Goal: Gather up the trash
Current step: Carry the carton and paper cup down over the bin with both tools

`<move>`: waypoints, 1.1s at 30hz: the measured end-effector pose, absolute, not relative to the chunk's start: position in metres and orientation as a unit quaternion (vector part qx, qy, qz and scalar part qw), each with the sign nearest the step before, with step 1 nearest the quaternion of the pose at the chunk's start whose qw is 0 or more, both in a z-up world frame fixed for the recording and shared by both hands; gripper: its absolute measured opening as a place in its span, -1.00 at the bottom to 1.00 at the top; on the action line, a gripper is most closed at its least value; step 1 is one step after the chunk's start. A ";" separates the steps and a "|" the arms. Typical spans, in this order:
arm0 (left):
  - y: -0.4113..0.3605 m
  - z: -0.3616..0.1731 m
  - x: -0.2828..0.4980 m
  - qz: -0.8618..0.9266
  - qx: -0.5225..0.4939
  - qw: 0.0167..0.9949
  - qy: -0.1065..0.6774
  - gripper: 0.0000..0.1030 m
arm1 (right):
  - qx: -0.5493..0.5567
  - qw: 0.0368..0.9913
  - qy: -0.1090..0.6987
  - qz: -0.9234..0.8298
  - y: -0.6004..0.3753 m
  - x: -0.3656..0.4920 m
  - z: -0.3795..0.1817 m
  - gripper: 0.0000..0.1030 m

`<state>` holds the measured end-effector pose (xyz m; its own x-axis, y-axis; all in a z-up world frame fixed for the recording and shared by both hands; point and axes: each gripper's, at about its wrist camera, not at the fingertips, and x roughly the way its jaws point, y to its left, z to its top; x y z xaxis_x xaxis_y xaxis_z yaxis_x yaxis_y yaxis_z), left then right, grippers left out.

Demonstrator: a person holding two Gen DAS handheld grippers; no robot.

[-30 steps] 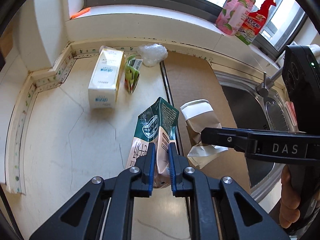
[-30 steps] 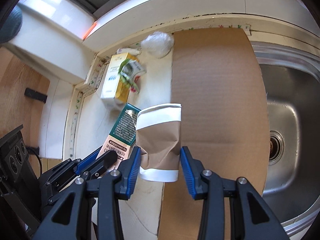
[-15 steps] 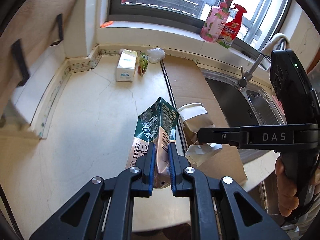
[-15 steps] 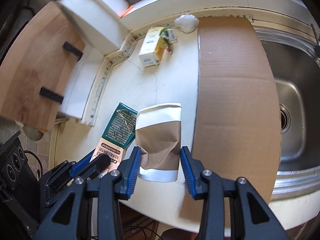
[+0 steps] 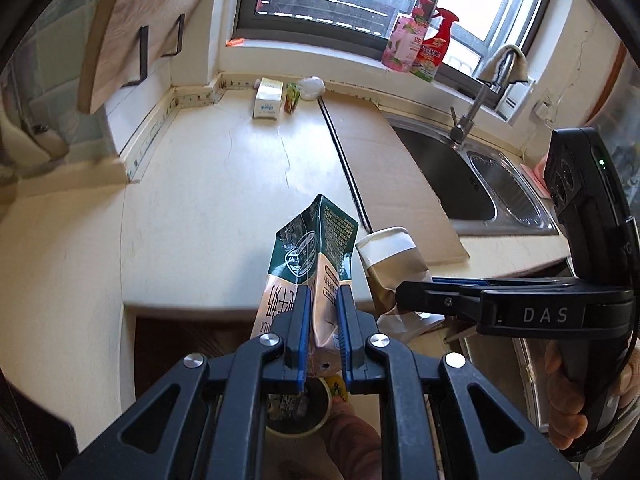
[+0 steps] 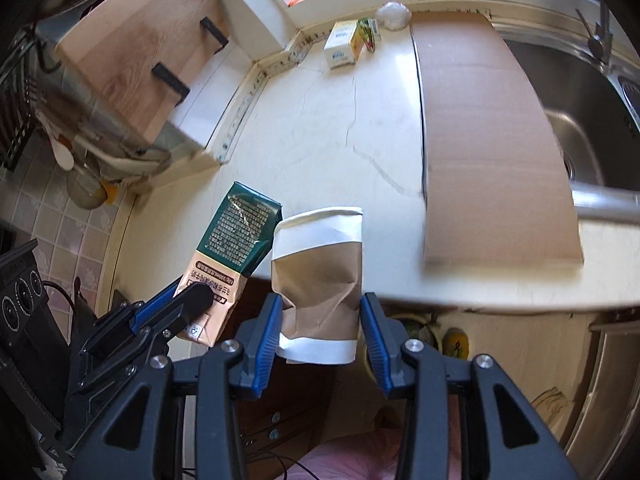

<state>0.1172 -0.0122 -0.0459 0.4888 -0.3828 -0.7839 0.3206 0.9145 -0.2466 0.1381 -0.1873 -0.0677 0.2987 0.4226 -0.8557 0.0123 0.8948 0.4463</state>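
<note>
My left gripper [image 5: 323,322] is clamped on the flattened green-and-tan milk carton [image 5: 314,256]; my right gripper [image 6: 321,330] is clamped on the crumpled paper cup [image 6: 320,276]. Both hang just past the counter edge [image 6: 500,300]. I judge both light, empty and soft; the carton's pinched base grips well, while the creased cup wall could cave. Only the left view shows a round bin [image 5: 298,420] below. The right view shows the carton's printed back. Farther off, 2 cartons [image 5: 267,101] and a plastic wad [image 5: 312,87] remain by the wall.
</note>
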 end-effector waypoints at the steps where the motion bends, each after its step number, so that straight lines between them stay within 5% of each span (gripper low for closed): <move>1: -0.010 -0.048 0.110 -0.205 -0.036 0.860 0.466 -0.80 | 0.189 0.782 0.580 0.130 -0.184 0.129 -0.070 -0.21; 17: 0.008 -0.138 0.039 -0.186 -0.080 0.813 0.546 -0.80 | 0.166 0.726 0.659 0.108 -0.167 0.055 -0.163 -0.21; 33: 0.008 -0.355 0.042 -0.125 -0.140 0.790 0.584 -0.80 | 0.134 0.695 0.699 0.100 -0.162 0.060 -0.368 -0.20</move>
<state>0.0422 0.0082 -0.3546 0.2878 -0.3597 -0.8876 0.0338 0.9300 -0.3660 0.0600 -0.1620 -0.3684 0.0025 0.3269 -0.9451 0.0482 0.9439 0.3266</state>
